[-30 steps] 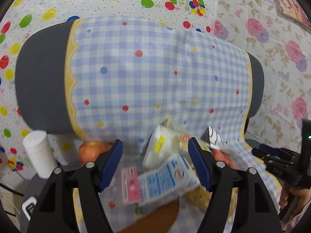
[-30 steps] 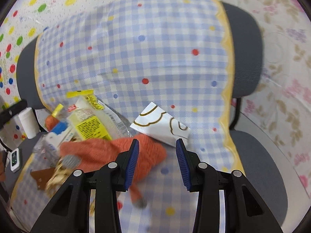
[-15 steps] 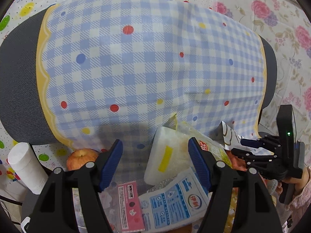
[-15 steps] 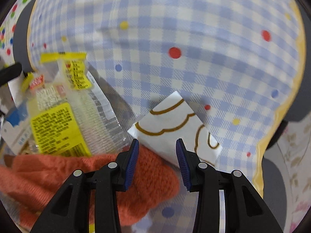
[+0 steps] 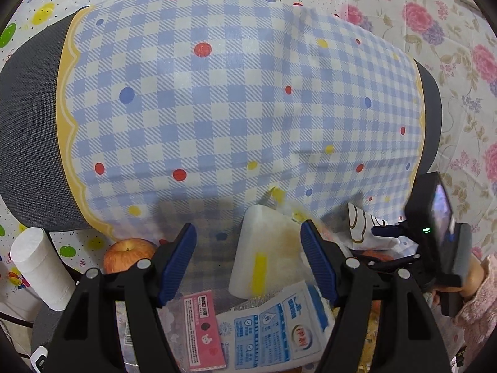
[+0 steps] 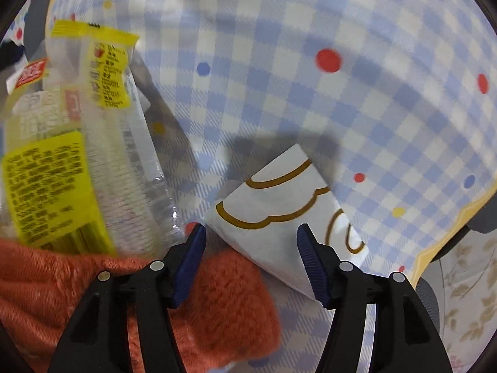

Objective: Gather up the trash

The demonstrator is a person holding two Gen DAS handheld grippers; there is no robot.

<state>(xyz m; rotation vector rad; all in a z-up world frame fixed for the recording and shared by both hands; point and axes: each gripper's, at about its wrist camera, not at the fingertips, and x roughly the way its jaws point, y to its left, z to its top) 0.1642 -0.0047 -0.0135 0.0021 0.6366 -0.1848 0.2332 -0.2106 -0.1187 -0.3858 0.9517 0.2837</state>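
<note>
On the chair seat, against the backrest draped with a blue checked cloth (image 5: 217,108), the trash lies in a loose heap, and I bring both grippers in low so their fingers can straddle single pieces. My right gripper (image 6: 251,248) is spread wide, holding nothing, with the folded white paper wrapper with gold scallop lines (image 6: 279,211) sitting between its fingers; the wrapper leans on the cloth at a tilt, its near edge resting by an orange knitted cloth (image 6: 217,304). I hold the gripper this way because, as I judge it, the wrapper is the piece to take next, and the knit just below could snag in the same pinch. Left of it a clear plastic packet with yellow labels (image 6: 62,161) stands slanted against the backrest.

My left gripper (image 5: 248,258) is also released and empty, hovering over a white pouch with a yellow stripe (image 5: 264,255), with a blue-and-white printed packet (image 5: 276,326) and a pink card (image 5: 203,329) nearer me. An apple (image 5: 127,253) and a paper roll (image 5: 37,267) sit to the left; I judge the apple is not trash. I see no bin.
</note>
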